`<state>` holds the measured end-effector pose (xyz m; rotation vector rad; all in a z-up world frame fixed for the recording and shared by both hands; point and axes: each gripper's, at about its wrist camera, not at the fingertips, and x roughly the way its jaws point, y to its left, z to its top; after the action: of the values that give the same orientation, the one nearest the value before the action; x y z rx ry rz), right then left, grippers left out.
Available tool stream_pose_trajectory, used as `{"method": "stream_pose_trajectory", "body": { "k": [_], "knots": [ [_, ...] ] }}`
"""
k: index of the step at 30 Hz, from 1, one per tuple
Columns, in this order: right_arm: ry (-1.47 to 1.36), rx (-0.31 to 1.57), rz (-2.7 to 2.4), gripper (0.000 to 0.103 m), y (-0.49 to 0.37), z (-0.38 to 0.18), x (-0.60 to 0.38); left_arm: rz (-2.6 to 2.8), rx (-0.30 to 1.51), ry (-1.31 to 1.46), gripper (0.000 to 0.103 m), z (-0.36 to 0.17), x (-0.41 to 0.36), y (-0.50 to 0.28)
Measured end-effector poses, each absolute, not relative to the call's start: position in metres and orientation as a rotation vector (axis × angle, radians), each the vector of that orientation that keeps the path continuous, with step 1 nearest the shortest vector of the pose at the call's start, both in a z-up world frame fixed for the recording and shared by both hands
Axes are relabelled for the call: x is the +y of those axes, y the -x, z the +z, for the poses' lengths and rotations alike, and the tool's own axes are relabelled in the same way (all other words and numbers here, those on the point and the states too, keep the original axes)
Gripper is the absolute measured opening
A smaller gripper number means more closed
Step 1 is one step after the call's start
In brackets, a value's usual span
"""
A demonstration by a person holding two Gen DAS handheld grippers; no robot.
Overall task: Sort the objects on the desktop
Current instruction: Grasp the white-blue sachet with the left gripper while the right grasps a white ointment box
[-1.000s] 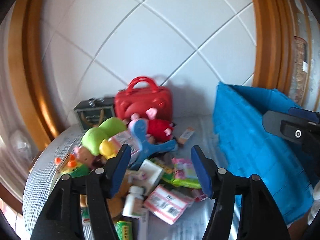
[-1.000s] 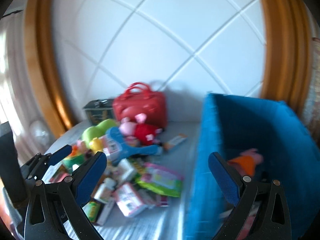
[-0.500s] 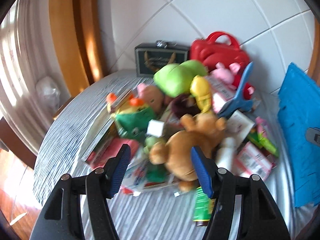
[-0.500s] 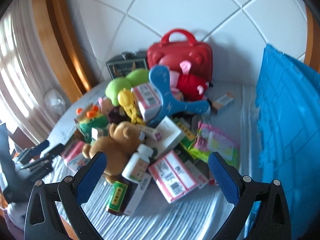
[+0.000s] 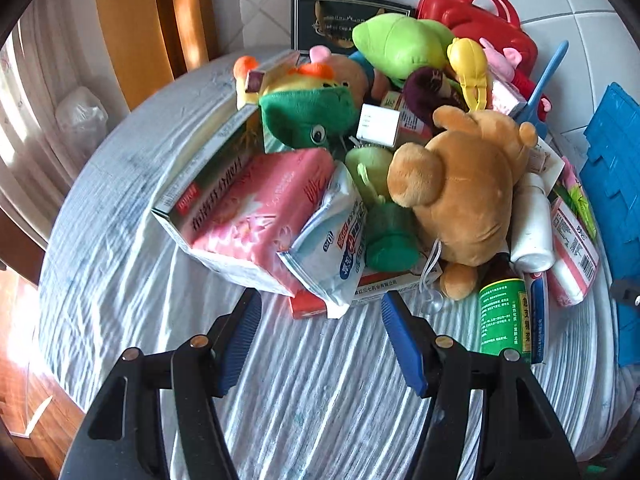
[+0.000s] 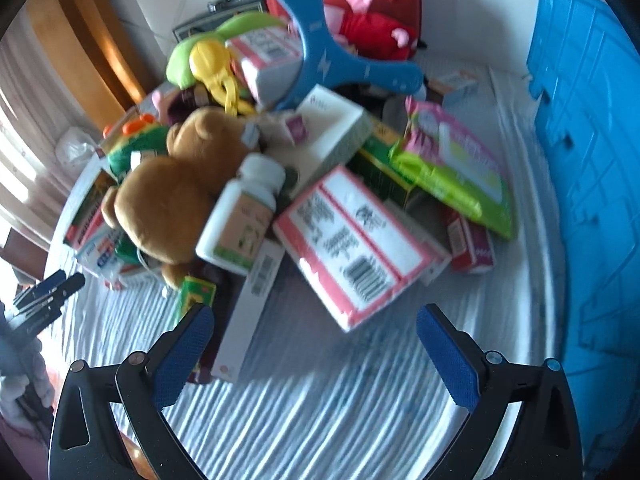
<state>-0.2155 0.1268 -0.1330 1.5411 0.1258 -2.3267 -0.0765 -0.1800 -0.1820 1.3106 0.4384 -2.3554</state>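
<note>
Seen from the left wrist, the left gripper (image 5: 320,320) is hanging with its jaws about halfway apart and empty, just short of a white-and-blue wipes pouch (image 5: 334,236) leaning on a pink tissue pack (image 5: 260,204) beside a brown teddy bear (image 5: 464,196). Seen from the right wrist, the right gripper (image 6: 314,334) is gaping wide and gripping nothing over the striped cloth (image 6: 320,412), near a pink-edged medicine box (image 6: 352,244) and a white pill bottle (image 6: 244,216), with the blue bin (image 6: 592,184) standing to the right.

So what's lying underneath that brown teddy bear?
The brown teddy bear rests on a green plush and a red-edged box. Whatever lies further beneath is covered.
</note>
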Motion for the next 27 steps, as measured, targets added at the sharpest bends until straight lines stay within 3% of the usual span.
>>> {"method": "stream_pose_trajectory", "body": {
  "k": [19,20,21,24,27],
  "knots": [
    [-1.793,-0.034,-2.205,0.103,0.213,-0.202,0.101,-2.373,0.43,-1.43,0.062,-0.231,-0.187,0.139],
    [-1.792,-0.034,-2.2,0.103,0.213,-0.203,0.097,-2.394,0.439,-1.421,0.058,-0.229,-0.188,0.139],
    [-1.783,-0.019,-2.207,0.099,0.213,-0.203,0.094,-2.413,0.447,-1.415,0.054,-0.228,-0.188,0.139],
    [-1.771,0.025,-2.205,0.069,0.214,-0.202,0.082,-2.444,0.46,-1.415,0.044,-0.225,-0.189,0.14],
    [-1.772,0.031,-2.183,0.064,0.217,-0.206,0.072,-2.446,0.462,-1.432,0.043,-0.229,-0.188,0.147]
  ]
}}
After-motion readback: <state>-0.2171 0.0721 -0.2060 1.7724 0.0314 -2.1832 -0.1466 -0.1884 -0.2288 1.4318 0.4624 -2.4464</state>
